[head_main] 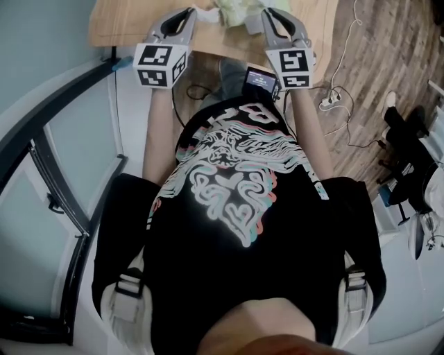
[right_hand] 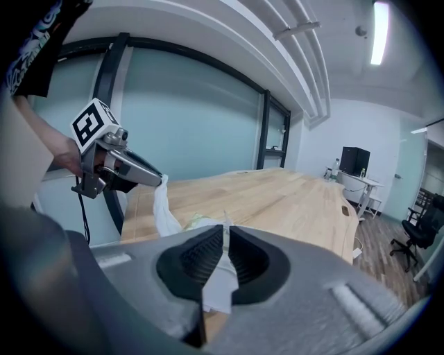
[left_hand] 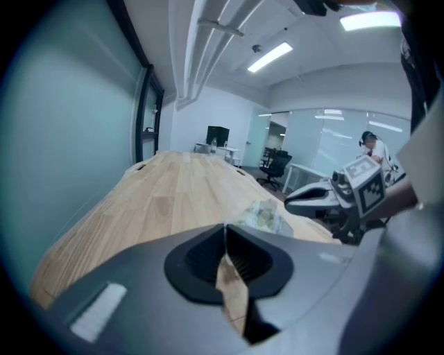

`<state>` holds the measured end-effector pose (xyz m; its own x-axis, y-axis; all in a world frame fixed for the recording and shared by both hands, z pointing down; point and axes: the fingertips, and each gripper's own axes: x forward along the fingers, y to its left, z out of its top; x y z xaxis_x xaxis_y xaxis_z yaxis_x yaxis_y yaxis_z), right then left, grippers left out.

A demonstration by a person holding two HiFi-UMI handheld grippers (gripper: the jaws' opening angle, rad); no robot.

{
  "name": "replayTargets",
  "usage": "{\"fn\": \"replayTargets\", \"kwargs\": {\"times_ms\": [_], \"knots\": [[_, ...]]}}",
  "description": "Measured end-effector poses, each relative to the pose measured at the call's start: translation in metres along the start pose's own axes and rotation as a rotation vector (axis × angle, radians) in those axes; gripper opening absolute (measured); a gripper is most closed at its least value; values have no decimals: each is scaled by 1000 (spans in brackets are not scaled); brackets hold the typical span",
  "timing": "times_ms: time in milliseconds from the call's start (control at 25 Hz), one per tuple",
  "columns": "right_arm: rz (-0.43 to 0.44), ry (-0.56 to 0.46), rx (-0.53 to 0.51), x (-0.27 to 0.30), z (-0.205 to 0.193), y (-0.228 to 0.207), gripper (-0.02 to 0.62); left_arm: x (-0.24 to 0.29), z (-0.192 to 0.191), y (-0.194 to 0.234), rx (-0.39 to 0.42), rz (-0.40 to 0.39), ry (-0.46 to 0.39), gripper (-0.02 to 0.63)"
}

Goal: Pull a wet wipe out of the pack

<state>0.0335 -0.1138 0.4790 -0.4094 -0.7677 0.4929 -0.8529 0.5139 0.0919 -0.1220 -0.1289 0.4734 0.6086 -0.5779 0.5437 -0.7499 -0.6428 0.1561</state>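
The left gripper (head_main: 190, 14) reached over the near edge of the wooden bench (head_main: 132, 24), not far from its near left corner, with its marker cube (head_main: 161, 64) toward the person. Its jaws were pressed together. The right gripper view showed them pinching the top of a white wet wipe (right_hand: 161, 204). The wipe hung from the tips as a crumpled strip, and its lower end ran down to the pack (head_main: 236, 12).

The pack, pale and greenish, lay on the bench close to the near edge, between the two grippers. In the left gripper view it sat just past that gripper's closed jaws, with the long bare bench stretching away behind it.

The right gripper (head_main: 266, 15) came in from the other side of the pack. Its jaws were also closed, clamped on a white fold at the pack's near side. Whether that fold was wrapper or sheet could not be told. A small lit screen (head_main: 260, 80) sat by its marker cube (head_main: 291, 66).
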Motion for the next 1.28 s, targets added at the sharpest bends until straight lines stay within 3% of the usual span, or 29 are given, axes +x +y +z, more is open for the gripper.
{"fn": "replayTargets", "kwargs": {"times_ms": [120,320,440,720,1120,1160,1240,1280], "knots": [[-9,-3,13,-6,1,1,26,3,-4,0,-2,10,23,2],[-32,-6,31,-17,0,-2,26,5,-4,1,-21,19,21,125],[-45,-23,44,-24,3,-3,26,3,-4,2,-15,28,20,139],[-81,-99,59,-42,22,-8,25,-6,11,7,67,96,-16,199],[-95,-142,19,-69,48,3,25,-33,45,-17,71,105,-178,179],[-99,-150,21,-73,51,4,25,-37,49,-21,78,103,-189,138],[-110,-165,42,-82,52,4,25,-44,57,-31,116,86,-204,-10],[-117,-169,57,-87,52,4,25,-47,60,-38,138,73,-209,-11]]}}
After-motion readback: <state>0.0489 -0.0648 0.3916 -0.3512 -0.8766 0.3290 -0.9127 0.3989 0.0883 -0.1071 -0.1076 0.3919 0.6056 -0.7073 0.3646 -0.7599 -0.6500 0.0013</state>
